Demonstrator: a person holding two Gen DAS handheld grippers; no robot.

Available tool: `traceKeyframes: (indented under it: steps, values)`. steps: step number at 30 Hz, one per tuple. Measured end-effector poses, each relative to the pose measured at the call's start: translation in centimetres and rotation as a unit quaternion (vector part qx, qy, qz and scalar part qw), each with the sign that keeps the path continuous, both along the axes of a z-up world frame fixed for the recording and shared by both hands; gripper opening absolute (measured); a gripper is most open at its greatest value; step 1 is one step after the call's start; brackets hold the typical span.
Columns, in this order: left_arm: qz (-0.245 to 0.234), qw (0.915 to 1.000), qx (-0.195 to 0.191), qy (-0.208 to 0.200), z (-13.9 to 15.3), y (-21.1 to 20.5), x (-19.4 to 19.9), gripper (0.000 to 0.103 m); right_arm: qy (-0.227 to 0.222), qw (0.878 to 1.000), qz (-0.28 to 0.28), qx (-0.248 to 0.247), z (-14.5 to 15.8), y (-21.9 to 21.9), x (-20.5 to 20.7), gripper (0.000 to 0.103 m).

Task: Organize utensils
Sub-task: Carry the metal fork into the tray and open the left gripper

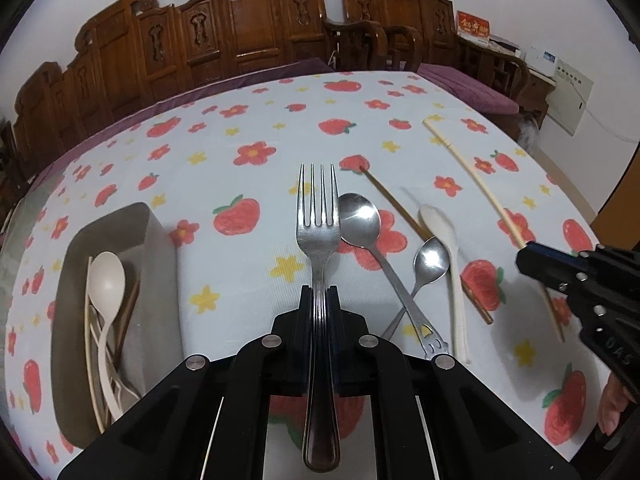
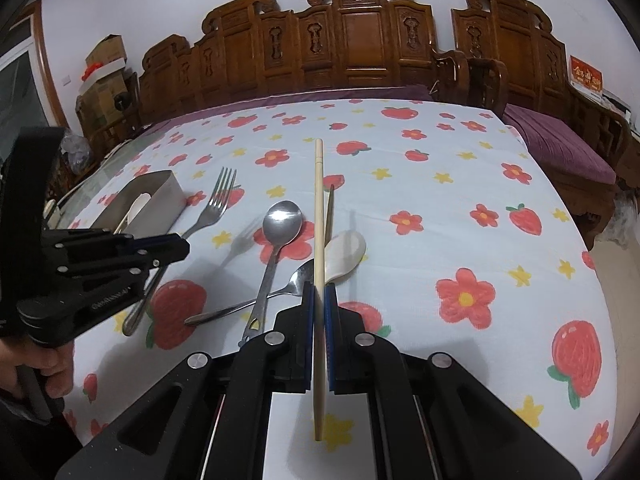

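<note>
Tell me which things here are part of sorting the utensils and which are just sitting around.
Part of the job:
fork in the left gripper
pale chopstick in the right gripper
big metal spoon
small metal spoon
white spoon
dark chopstick
grey tray

Just lying about:
wooden chairs
cardboard boxes
red box

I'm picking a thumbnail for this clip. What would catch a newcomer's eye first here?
Each gripper is shut on a utensil: the left gripper clamps a metal fork, tines pointing away, and the right gripper pinches a pale chopstick. Beneath them lies the strawberry-and-flower tablecloth, with two crossed metal spoons at its middle and a grey tray of utensils at the left.
</note>
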State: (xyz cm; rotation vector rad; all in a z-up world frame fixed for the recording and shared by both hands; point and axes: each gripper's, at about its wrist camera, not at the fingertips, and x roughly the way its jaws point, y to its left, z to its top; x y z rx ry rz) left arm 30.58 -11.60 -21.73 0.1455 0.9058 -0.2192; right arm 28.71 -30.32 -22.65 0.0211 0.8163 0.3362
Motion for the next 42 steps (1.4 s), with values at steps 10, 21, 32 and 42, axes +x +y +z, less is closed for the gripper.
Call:
traceKeyframes:
  steps: [10, 21, 32, 42]
  values:
    - [0.0, 0.9997, -0.007, -0.022, 2.9, 1.1, -2.3, 0.006, -0.005, 1.0, 0.007, 0.002, 0.6, 0.9, -1.8, 0.006]
    - [0.014, 0.9989, -0.008, -0.044, 5.7, 3.1, -4.9, 0.006, -0.029, 0.999, 0.027, 0.017, 3.2, 2.9, -4.5, 0.006]
    - [0.042, 0.9974, -0.022, -0.054, 6.9, 7.1, -5.8, 0.006, -0.026, 0.999, 0.047, -0.001, 5.0, 6.5, -6.3, 0.006]
    - [0.058, 0.9949, -0.046, -0.069, 8.7, 11.4, -7.1, 0.006, -0.024, 0.998, 0.042, -0.035, 6.9, 9.0, -7.0, 0.006]
